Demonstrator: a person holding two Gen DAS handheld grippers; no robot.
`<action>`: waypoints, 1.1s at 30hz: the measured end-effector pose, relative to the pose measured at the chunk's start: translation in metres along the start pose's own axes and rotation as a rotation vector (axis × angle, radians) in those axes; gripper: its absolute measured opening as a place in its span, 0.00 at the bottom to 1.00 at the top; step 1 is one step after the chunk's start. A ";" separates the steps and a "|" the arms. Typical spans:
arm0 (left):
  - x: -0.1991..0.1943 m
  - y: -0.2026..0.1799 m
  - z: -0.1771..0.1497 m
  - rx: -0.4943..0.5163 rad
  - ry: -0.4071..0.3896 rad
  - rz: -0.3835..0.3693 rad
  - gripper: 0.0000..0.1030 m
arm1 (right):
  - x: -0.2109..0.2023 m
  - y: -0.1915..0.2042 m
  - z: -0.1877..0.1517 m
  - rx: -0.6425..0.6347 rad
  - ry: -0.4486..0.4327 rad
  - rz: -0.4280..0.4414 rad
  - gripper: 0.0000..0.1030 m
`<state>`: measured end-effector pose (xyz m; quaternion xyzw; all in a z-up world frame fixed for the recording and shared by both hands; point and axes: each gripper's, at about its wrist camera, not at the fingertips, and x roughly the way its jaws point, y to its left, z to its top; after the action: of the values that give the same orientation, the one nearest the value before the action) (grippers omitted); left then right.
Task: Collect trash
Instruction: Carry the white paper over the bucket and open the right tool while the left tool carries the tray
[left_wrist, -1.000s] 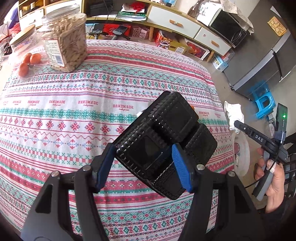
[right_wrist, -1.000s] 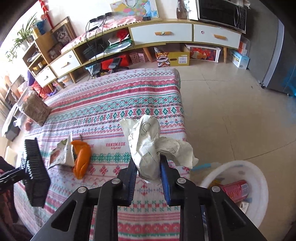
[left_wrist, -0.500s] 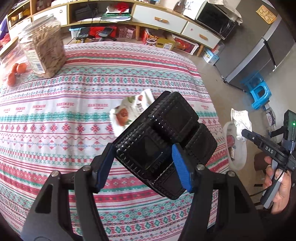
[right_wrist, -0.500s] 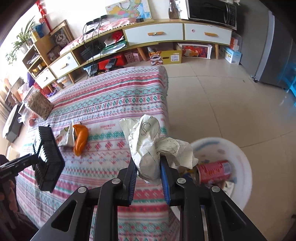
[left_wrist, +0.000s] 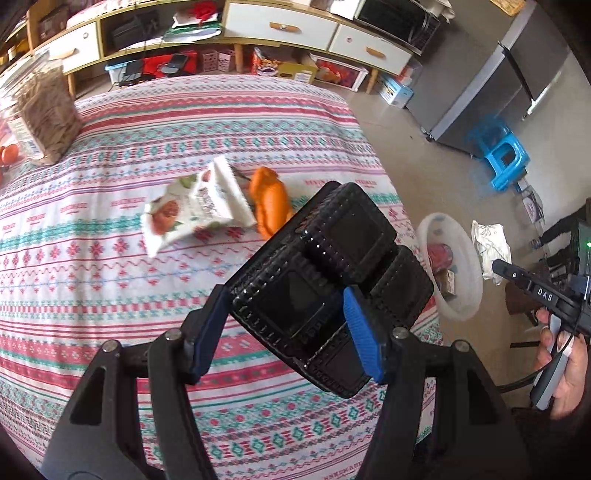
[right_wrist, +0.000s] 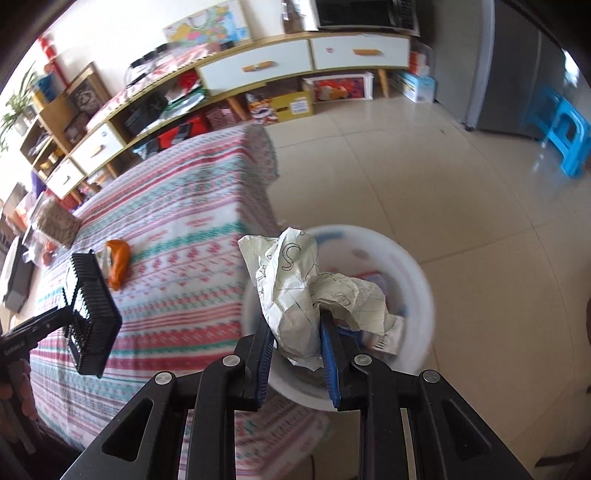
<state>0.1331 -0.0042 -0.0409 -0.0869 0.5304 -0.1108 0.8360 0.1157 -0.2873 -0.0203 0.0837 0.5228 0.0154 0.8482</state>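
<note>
The right gripper (right_wrist: 295, 350) is clenched on a crumpled paper (right_wrist: 303, 291), held above the white plastic bin (right_wrist: 413, 266) standing on the floor beside the table (right_wrist: 192, 229). The left gripper (left_wrist: 284, 332) grasps a black compartment tray (left_wrist: 328, 284) over the tablecloth. A snack wrapper (left_wrist: 195, 206) and an orange peel (left_wrist: 269, 206) lie touching on the table.

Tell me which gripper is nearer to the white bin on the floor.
Right. The right gripper, shut on crumpled paper, hangs right above the white bin. The left gripper, holding a black tray, is over the table beside it.
</note>
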 end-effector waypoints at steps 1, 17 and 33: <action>0.002 -0.003 0.000 0.007 0.005 -0.002 0.63 | 0.000 -0.005 -0.002 0.008 0.005 -0.007 0.25; 0.034 -0.066 0.014 0.086 0.024 -0.019 0.63 | -0.007 -0.059 -0.012 0.121 0.016 0.004 0.50; 0.087 -0.170 0.029 0.194 0.045 -0.083 0.63 | -0.029 -0.098 -0.038 0.148 0.003 -0.054 0.54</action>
<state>0.1791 -0.1905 -0.0597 -0.0252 0.5319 -0.1982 0.8229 0.0626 -0.3827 -0.0275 0.1317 0.5259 -0.0461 0.8391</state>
